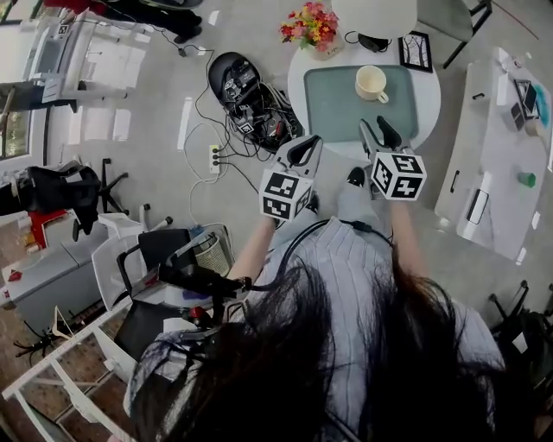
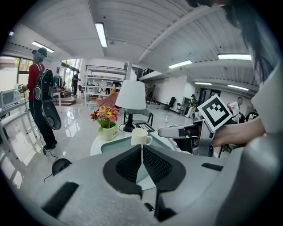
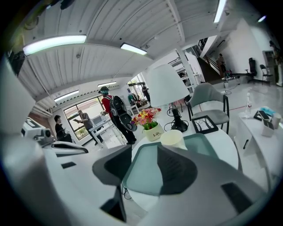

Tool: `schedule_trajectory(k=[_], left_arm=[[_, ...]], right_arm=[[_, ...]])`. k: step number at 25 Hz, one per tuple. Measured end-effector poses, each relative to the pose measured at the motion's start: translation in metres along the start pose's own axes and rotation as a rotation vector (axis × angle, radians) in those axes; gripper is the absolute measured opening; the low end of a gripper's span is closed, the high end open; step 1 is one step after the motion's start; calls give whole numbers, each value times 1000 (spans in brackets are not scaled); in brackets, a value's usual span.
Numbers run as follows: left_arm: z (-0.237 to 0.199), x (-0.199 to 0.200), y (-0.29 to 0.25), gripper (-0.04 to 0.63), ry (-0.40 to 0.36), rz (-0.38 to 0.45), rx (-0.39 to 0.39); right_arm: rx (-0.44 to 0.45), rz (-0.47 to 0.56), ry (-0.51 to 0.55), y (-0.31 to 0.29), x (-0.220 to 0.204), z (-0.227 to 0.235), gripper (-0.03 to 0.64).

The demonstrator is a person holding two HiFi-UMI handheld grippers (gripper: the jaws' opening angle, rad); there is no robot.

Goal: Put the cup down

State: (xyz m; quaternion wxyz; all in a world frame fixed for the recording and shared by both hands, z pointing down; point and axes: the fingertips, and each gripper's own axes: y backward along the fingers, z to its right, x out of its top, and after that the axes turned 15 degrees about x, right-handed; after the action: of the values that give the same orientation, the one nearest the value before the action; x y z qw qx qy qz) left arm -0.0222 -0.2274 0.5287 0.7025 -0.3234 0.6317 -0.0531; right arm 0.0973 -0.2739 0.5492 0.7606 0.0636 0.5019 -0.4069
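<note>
Head view shows the cup standing upright on a green mat on the round white table, just ahead of the right gripper and apart from it. The left gripper sits beside the right one, with the cup ahead of it and off to its right. In the right gripper view the jaws stand partly apart with only the mat and table showing in the gap; the cup lies beyond their tips, untouched. In the left gripper view the ribbed pads meet in a thin line, gripping nothing, and the cup rises straight past them. A flower pot stands farther off, beyond the cup.
</note>
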Motion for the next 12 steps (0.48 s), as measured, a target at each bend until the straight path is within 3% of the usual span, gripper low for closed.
schedule_trajectory(k=[12], left_arm=[[-28,-21,62,18,-27,74,-103]], right_arm=[[-79,40,25,10,-32,-90,193]])
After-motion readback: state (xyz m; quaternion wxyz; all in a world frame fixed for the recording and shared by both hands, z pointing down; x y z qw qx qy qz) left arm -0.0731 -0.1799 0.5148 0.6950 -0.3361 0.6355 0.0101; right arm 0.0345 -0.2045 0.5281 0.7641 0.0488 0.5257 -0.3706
